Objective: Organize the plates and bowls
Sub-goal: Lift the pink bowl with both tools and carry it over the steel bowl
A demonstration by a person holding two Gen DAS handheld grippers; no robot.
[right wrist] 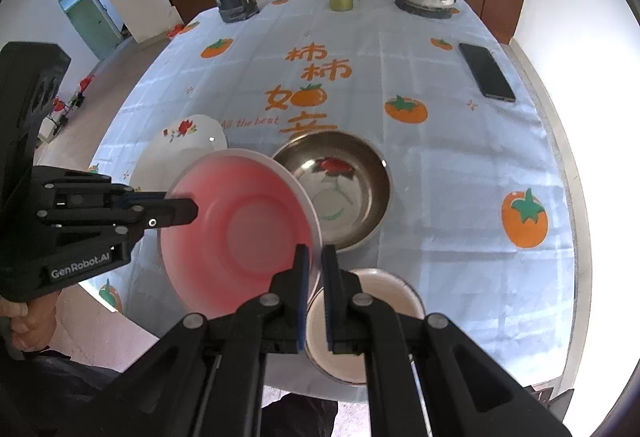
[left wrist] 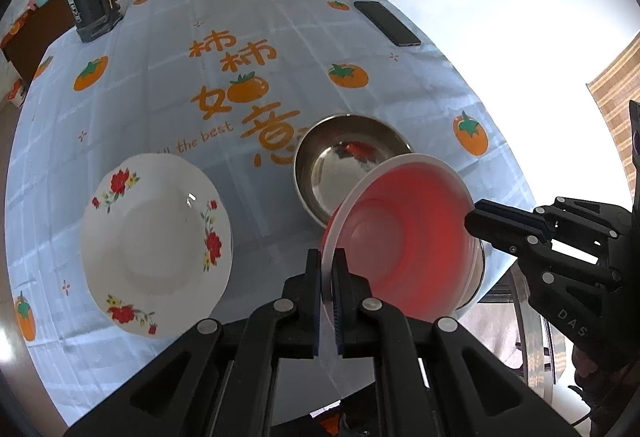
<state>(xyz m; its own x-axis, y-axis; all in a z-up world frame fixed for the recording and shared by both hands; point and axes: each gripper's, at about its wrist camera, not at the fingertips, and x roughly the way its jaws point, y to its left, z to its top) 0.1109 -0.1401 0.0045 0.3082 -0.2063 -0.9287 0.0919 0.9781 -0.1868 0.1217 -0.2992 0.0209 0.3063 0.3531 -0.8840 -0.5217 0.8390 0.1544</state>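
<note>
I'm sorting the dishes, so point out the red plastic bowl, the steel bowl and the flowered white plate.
red plastic bowl (right wrist: 240, 233): right wrist view, inner base.
round stainless steel bowl (right wrist: 360, 173): right wrist view, inner wall.
white flowered plate (left wrist: 156, 241): left wrist view, centre well.

both wrist views close, sharing table (left wrist: 168, 85) (tableward)

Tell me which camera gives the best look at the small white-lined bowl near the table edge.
The right wrist view: the small bowl shows behind the right tool, its rim and pale inside visible. The left wrist view shows only a sliver of rim under the pink bowl.
</note>
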